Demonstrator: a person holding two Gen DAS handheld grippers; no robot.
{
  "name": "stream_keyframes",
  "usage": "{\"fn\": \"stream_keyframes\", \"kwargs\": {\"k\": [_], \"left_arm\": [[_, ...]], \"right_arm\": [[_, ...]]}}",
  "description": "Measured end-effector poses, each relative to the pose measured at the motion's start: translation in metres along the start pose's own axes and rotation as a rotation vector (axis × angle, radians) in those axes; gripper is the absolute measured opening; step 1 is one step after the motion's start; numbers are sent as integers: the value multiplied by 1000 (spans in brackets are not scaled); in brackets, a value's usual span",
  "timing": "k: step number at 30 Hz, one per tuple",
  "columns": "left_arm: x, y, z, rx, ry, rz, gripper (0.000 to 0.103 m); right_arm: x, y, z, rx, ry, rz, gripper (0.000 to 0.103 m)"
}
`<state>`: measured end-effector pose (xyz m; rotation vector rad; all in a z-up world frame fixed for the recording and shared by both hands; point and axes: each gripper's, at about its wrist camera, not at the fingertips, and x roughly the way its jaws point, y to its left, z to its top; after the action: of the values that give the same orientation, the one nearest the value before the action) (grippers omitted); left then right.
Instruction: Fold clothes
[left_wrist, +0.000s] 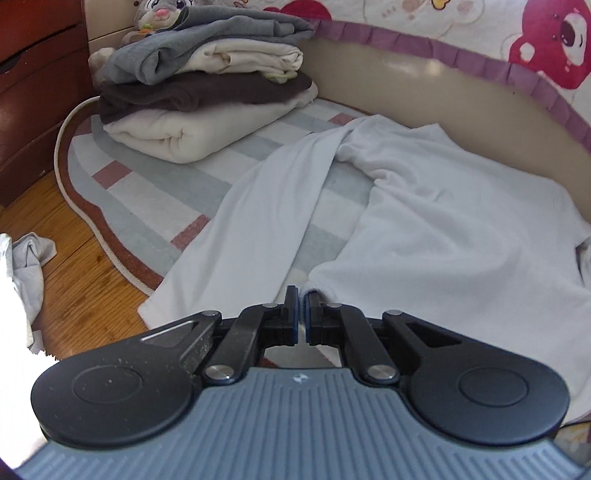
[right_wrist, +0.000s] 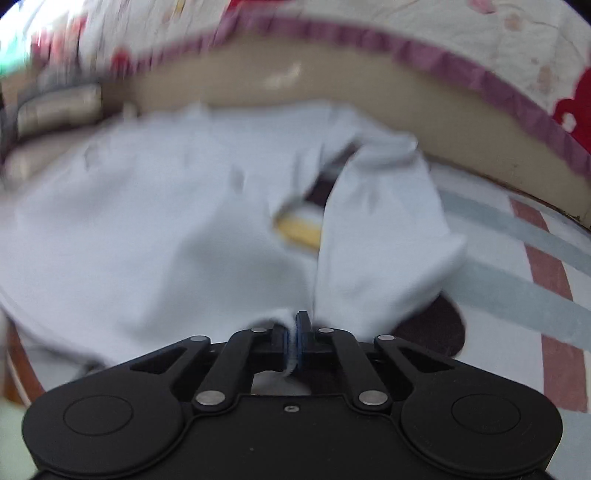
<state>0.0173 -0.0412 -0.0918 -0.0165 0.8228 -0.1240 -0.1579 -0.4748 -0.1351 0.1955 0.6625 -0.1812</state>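
Two tools, one garment: the left tool (left_wrist: 302, 314) and the right tool (right_wrist: 295, 341) are each clamped on an edge of a single pale blue long-sleeved top (left_wrist: 424, 221), spread on a striped rug (left_wrist: 155, 192) against a beige bed base (left_wrist: 424, 92). One stack of four folded clothes (left_wrist: 207, 92) stands at the rug's far left corner, half hiding a plush toy (left_wrist: 159, 11). The right wrist view is blurred. The top lies wrinkled, one sleeve (left_wrist: 258, 221) stretched out flat.
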Motion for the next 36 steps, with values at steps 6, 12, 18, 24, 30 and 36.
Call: {"fn": "stream_keyframes", "kwargs": {"k": [6,12,18,24,30,36], "left_arm": [[-1,-2,4,59,2,-1,2],[49,36,-13,-266,245,-75,3],[61,57,-23,-403,308,-151,3],[67,41,-24,-317,351,-129,5],[74,14,-28,-160,376,-130,38],[66,-16,-22,26,249,-75,6]], "right_arm": [[-47,-25,20,94,-140,57,5],[-18,-38,-5,148,-8,-25,5],[5,-24,-19,38,43,-128,8],[8,-23,-30,52,52,-83,12],[12,-32,-39,135,42,-43,50],[19,-21,-38,67,17,-34,15]]}}
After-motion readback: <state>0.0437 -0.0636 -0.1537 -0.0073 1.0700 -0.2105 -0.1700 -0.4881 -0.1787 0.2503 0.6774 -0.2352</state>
